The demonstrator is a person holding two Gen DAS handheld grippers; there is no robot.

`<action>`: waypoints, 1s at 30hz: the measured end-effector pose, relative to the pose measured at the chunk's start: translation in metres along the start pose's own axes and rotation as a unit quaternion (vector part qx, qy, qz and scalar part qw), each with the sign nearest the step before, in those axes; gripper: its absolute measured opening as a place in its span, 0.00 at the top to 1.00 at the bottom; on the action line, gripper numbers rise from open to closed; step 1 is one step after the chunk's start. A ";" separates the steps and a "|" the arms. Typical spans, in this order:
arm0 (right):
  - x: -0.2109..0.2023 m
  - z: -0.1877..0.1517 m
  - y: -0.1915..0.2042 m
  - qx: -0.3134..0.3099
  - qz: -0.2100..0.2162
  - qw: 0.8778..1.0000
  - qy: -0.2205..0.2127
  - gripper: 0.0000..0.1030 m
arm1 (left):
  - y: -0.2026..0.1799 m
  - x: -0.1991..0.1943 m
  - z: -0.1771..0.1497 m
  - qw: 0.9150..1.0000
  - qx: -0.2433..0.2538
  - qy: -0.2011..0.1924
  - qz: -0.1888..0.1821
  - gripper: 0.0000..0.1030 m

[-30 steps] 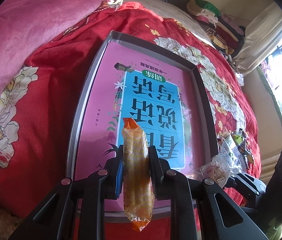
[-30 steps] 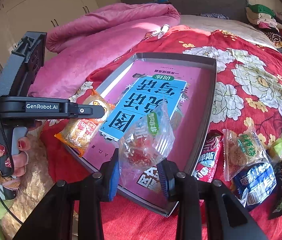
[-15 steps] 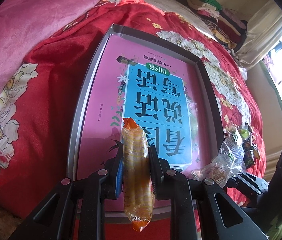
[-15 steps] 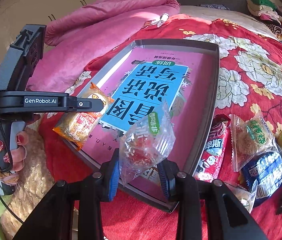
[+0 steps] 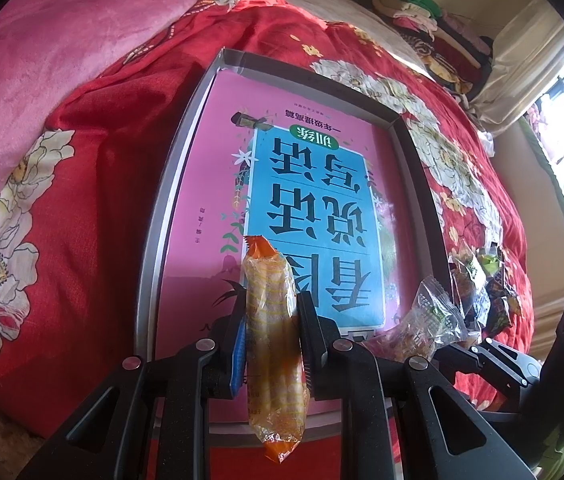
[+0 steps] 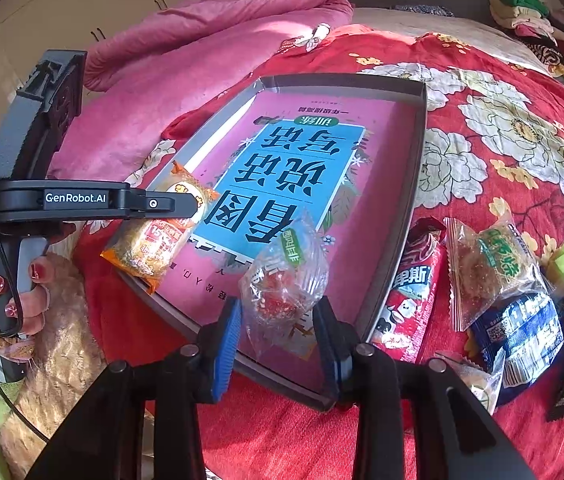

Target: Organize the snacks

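The left tongs [image 5: 270, 354] are clamped on an orange snack bar [image 5: 274, 344] over the tray [image 5: 162, 216] at 7 o'clock; the right tongs [image 6: 278, 326] pinch a clear candy bag [image 6: 285, 276] at 5 o'clock. I think it is best to lower both close to the tray floor, then release gently, side by side

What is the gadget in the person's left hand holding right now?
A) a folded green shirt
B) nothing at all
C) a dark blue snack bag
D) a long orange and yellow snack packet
D: in the left wrist view the left gripper has its jaws pressed on both sides of the long orange and yellow snack packet, held above the grey tray.
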State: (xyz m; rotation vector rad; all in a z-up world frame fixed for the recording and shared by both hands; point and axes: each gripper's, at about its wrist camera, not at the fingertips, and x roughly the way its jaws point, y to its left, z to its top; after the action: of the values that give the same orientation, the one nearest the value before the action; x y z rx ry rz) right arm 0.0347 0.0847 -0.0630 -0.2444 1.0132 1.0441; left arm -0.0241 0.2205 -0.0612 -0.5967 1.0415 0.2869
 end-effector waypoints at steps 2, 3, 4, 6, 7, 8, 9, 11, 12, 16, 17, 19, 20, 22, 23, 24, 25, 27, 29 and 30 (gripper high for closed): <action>-0.002 -0.001 0.000 0.000 0.002 1.000 -0.001 0.64 | -0.001 0.000 0.000 1.000 0.002 -0.001 0.002 0.78; -0.003 -0.001 0.000 0.002 0.003 1.000 -0.002 0.63 | -0.001 0.000 0.000 1.000 0.003 -0.001 0.002 0.78; -0.005 -0.002 -0.001 0.003 0.003 1.000 -0.004 0.63 | -0.001 0.000 0.000 1.000 0.003 -0.001 0.001 0.78; -0.010 -0.003 -0.001 0.004 0.003 1.000 -0.012 0.61 | -0.002 -0.001 0.000 1.000 0.005 -0.003 0.001 0.78; -0.014 -0.004 -0.001 0.004 0.003 1.000 -0.020 0.60 | -0.003 -0.001 0.001 1.000 0.006 -0.005 0.002 0.78; -0.017 -0.004 -0.001 0.002 0.003 1.000 -0.025 0.58 | -0.003 -0.002 0.001 1.000 0.007 -0.007 0.004 0.78; -0.020 -0.004 -0.002 -0.001 0.001 1.000 -0.028 0.57 | -0.003 -0.003 0.001 1.000 0.008 -0.009 0.004 0.77; -0.026 -0.004 -0.002 -0.003 -0.007 0.999 -0.039 0.57 | -0.003 -0.004 0.002 1.000 0.007 -0.012 0.006 0.75; -0.028 -0.004 -0.002 -0.004 -0.007 0.999 -0.042 0.56 | -0.003 -0.005 0.003 1.000 0.006 -0.012 0.006 0.74; -0.034 -0.006 0.001 -0.016 -0.025 0.998 -0.052 0.55 | -0.001 -0.008 0.003 1.000 0.003 -0.015 0.003 0.60; -0.035 -0.006 0.003 -0.022 -0.028 0.998 -0.055 0.55 | -0.001 -0.009 0.004 1.000 0.002 -0.017 0.000 0.58; -0.037 -0.007 0.006 -0.033 -0.035 0.997 -0.057 0.54 | -0.001 -0.013 0.004 1.000 0.004 -0.024 -0.003 0.54; -0.038 -0.008 0.007 -0.038 -0.037 0.997 -0.059 0.53 | -0.002 -0.014 0.004 1.000 0.006 -0.026 -0.003 0.54; -0.040 -0.009 0.008 -0.040 -0.038 0.997 -0.060 0.52 | -0.002 -0.017 0.005 0.999 0.007 -0.031 -0.005 0.54; -0.040 -0.009 0.007 -0.040 -0.037 0.997 -0.061 0.52 | -0.002 -0.018 0.005 0.999 0.007 -0.033 -0.006 0.54; -0.041 -0.009 0.007 -0.039 -0.037 0.997 -0.061 0.52 | -0.002 -0.020 0.005 0.999 0.009 -0.036 -0.007 0.53; -0.041 -0.009 0.006 -0.038 -0.037 0.997 -0.062 0.52 | -0.003 -0.021 0.005 0.999 0.010 -0.039 -0.008 0.53; -0.044 -0.011 0.005 -0.036 -0.038 0.997 -0.065 0.51 | -0.004 -0.025 0.006 0.999 0.014 -0.048 -0.008 0.46; -0.046 -0.010 0.004 -0.034 -0.039 0.996 -0.068 0.51 | -0.007 -0.029 0.007 0.998 0.019 -0.060 -0.011 0.39; -0.048 -0.010 0.003 -0.033 -0.041 0.996 -0.071 0.51 | -0.008 -0.032 0.007 0.998 0.023 -0.065 -0.015 0.39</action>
State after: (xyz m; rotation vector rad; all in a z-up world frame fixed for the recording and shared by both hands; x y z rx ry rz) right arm 0.0204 0.0515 -0.0303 -0.2599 0.8346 1.0063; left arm -0.0305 0.2197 -0.0285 -0.5454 0.9117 0.2719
